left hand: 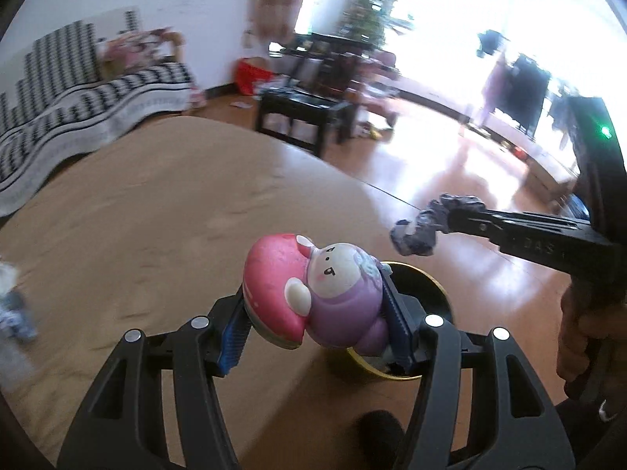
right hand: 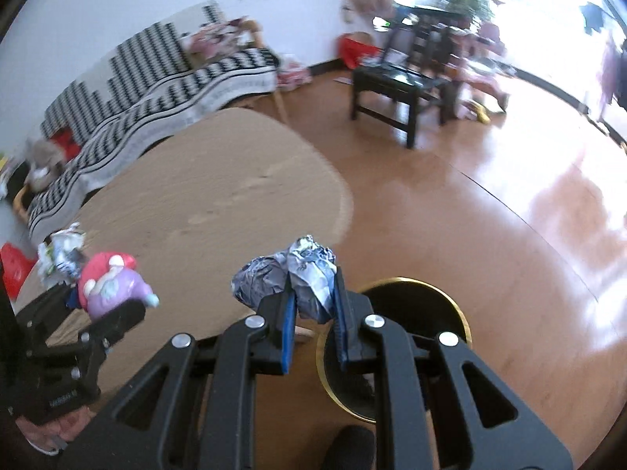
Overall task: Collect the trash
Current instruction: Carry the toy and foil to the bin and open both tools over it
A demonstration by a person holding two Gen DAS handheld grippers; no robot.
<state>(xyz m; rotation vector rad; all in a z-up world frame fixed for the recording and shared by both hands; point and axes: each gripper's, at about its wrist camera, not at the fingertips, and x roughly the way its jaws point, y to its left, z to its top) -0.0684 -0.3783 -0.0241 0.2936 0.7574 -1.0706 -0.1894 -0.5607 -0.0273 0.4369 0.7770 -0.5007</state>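
Note:
My left gripper (left hand: pixel 317 309) is shut on a pink and purple squishy toy figure (left hand: pixel 313 290), held at the table's edge just left of the bin. The toy also shows in the right wrist view (right hand: pixel 109 286). My right gripper (right hand: pixel 313 309) is shut on a crumpled grey-white paper wad (right hand: pixel 294 278), held above the floor just left of the bin; the wad also shows in the left wrist view (left hand: pixel 419 231). A black round trash bin with a gold rim (right hand: pixel 462 313) stands on the floor below; in the left wrist view its rim (left hand: pixel 427 274) shows behind the toy.
A round wooden table (left hand: pixel 156 215) fills the left. More crumpled wrappers (right hand: pixel 62 254) lie on it at the far left. A striped sofa (right hand: pixel 156 78), a black low table (right hand: pixel 399 86) and a glossy wooden floor (right hand: pixel 509 215) lie beyond.

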